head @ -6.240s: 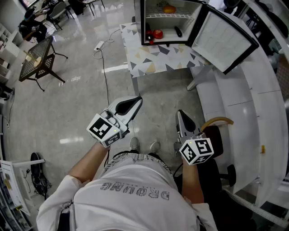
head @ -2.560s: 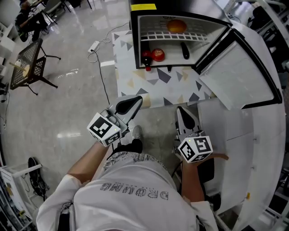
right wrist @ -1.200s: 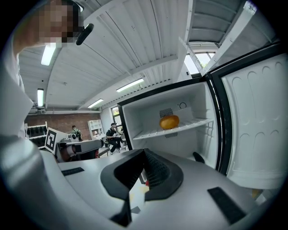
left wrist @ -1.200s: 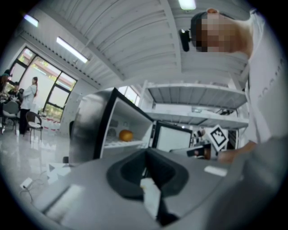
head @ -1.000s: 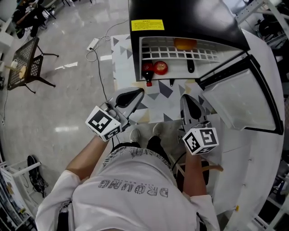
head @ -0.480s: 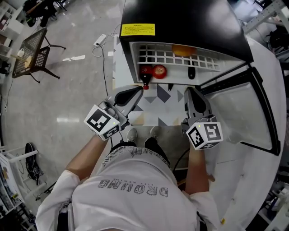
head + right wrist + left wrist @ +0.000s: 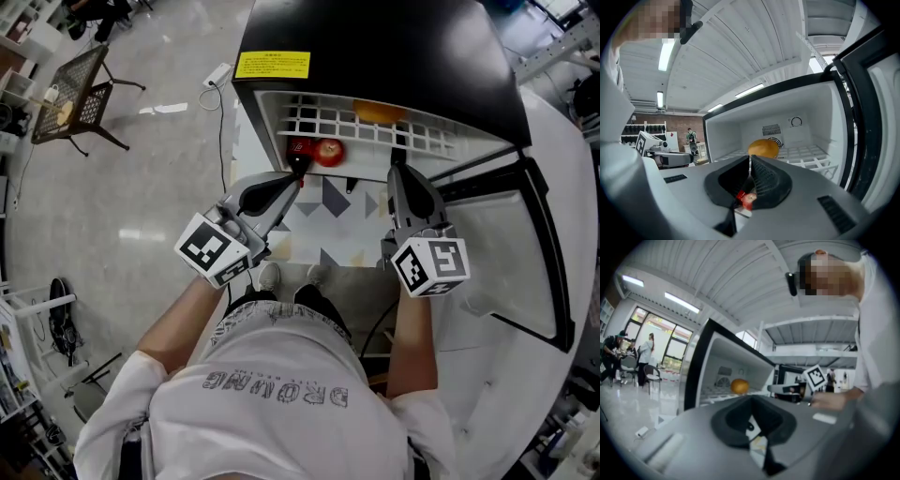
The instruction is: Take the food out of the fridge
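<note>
The small black fridge point(image 7: 375, 47) stands open on a patterned table point(image 7: 328, 225). An orange point(image 7: 380, 112) lies on its white wire shelf; the same orange point(image 7: 740, 386) point(image 7: 763, 148) shows in both gripper views. Below the shelf sit a red apple point(image 7: 328, 150) and a red bottle point(image 7: 300, 150). My left gripper point(image 7: 296, 178) is shut and empty, its tips just in front of the bottle. My right gripper point(image 7: 396, 171) is shut and empty at the fridge's mouth, right of the apple. Through its jaw hollow I see the apple point(image 7: 749, 199).
The fridge door point(image 7: 511, 244) hangs open to the right, beside my right gripper. A small dark item point(image 7: 349, 184) lies on the table before the fridge. A wire chair point(image 7: 80, 89) and a power strip point(image 7: 217, 75) are on the floor at the left.
The fridge has come closer in the head view. Both grippers have moved forward over the table to the fridge opening, the right one farther. Both stayed shut.
</note>
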A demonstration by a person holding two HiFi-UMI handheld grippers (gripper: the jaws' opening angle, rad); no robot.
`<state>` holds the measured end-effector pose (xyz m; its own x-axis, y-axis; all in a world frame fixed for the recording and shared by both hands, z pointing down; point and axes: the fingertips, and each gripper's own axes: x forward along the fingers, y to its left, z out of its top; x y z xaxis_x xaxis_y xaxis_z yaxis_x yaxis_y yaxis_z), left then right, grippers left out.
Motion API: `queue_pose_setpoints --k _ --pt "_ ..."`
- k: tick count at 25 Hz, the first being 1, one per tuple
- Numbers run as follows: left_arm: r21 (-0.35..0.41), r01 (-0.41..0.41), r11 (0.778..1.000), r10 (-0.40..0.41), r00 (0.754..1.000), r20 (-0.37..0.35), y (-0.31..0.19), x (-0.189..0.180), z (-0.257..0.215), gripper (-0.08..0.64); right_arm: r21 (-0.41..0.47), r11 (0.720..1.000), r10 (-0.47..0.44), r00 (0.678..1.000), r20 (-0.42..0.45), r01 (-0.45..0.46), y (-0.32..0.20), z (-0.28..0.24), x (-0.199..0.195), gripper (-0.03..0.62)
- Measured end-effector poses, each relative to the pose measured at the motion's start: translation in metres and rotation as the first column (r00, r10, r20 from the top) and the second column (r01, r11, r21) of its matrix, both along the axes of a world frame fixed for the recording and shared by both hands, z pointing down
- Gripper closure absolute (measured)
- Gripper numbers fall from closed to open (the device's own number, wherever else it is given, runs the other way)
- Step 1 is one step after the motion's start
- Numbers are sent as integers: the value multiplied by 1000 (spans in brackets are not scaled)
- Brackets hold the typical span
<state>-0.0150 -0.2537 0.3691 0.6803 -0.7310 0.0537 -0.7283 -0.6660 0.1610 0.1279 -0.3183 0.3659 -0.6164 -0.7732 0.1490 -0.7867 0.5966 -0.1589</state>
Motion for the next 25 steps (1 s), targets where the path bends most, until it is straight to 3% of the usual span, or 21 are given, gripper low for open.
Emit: queue_pose_setpoints --k 9,25 --pt "4 34 999 -34 999 -3 -13 8 -1 552 24 998 -52 998 -33 53 -32 -6 0 538" --pt "0 90 996 -90 996 -9 -28 7 4 552 44 983 -168 970 -177 178 -77 -6 -20 360"
